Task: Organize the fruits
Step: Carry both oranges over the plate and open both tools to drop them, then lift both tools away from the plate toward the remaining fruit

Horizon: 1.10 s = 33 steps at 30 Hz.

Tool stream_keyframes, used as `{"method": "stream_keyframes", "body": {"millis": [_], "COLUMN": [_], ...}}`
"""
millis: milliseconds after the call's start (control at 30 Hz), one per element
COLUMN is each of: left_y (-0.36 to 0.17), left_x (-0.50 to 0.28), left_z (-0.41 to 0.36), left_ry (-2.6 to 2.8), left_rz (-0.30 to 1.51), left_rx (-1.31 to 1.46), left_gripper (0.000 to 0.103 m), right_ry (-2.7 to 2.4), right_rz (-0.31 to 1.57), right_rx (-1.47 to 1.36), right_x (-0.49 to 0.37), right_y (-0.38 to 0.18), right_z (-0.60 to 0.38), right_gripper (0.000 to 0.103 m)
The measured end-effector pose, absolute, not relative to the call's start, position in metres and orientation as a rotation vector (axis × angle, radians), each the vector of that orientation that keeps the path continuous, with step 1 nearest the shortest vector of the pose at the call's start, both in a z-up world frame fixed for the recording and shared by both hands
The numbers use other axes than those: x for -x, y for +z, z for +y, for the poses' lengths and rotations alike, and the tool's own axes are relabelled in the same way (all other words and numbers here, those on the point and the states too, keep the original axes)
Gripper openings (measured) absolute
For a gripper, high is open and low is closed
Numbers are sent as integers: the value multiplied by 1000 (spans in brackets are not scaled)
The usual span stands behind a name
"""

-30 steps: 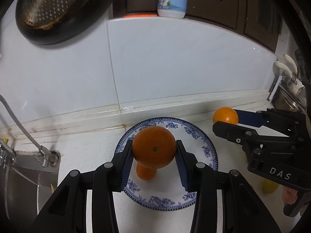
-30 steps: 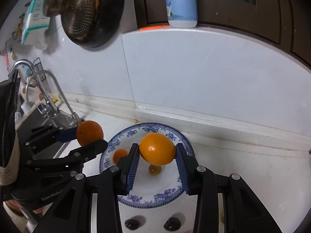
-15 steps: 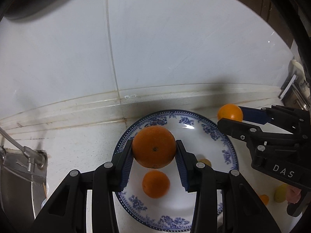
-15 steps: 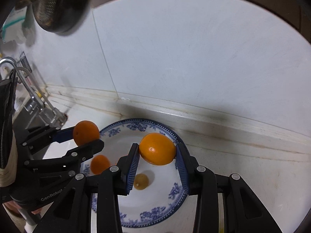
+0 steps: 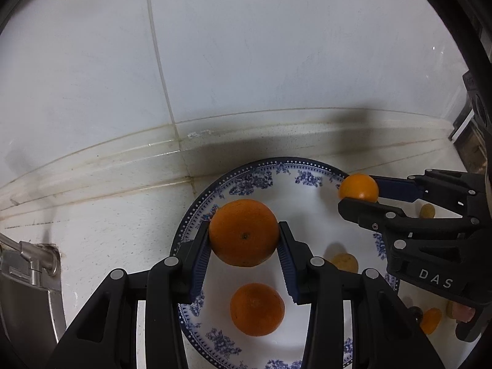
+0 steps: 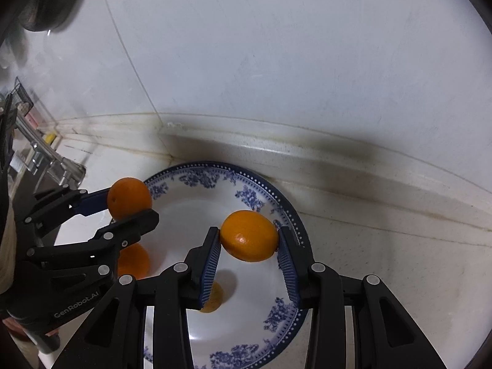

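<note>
Left gripper (image 5: 244, 243) clamped on a round orange (image 5: 244, 232), dimpled matte peel, stem dot facing the camera; ribbed blue pads (image 5: 200, 258) press both sides, and the fruit hangs above the left part of the plate (image 5: 246, 181). Right gripper (image 6: 249, 243) closed on a smaller oval orange (image 6: 249, 236), glossier skin with a highlight, pinched between the same ribbed blue pads (image 6: 287, 264) over the plate's right half. Plate is round glazed white ceramic, dotted navy rim, blue floral sprigs around the border, sitting on a pale speckled stone countertop (image 6: 399, 270) just beside the wall curb. On the plate: a loose mandarin (image 5: 257, 309), round and pebbly, below the held orange in the left view, and a small yellowish oval kumquat (image 5: 344, 261), partly hidden by a finger. More small fruits on the counter right of the plate (image 5: 427, 210), blurry. Both gripper bodies are black plastic with silver rivets. Wall is smooth white tile (image 5: 276, 61) with a thin grout line. Brushed steel sink edge (image 5: 27, 264) at the far left.
</note>
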<state>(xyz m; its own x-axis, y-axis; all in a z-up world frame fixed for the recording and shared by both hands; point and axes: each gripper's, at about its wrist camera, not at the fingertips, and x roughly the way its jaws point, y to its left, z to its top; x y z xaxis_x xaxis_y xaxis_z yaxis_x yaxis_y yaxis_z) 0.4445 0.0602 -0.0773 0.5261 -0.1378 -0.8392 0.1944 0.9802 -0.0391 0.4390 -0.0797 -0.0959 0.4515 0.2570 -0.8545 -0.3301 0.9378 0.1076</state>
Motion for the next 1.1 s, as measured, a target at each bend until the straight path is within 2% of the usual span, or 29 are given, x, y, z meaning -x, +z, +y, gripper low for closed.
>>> {"method": "stream_keyframes", "body": {"millis": [333,467,733,1100], "left_y": [-87,-85,-57,-8], "left_x": [-453,-454,-433,-370], "left_z": [53,56,57,56], "left_ry": [-207,-188,-181,-170], "left_rz": [1050,1030,962,796], "left_rx": [-59,-69,-68,-58], "left_gripper": [41,49,49,49], "right_ry": [362,353,336,288], "right_rz": [1061,1050,1005,857], "right_rx": [72,64,37,65], "right_x": [-441,-440,-426,-368], "right_y": [-105,-104,-87,-35], "right_z": [-76,-78,-90,-102], "right_gripper": [39,39,39,40]}}
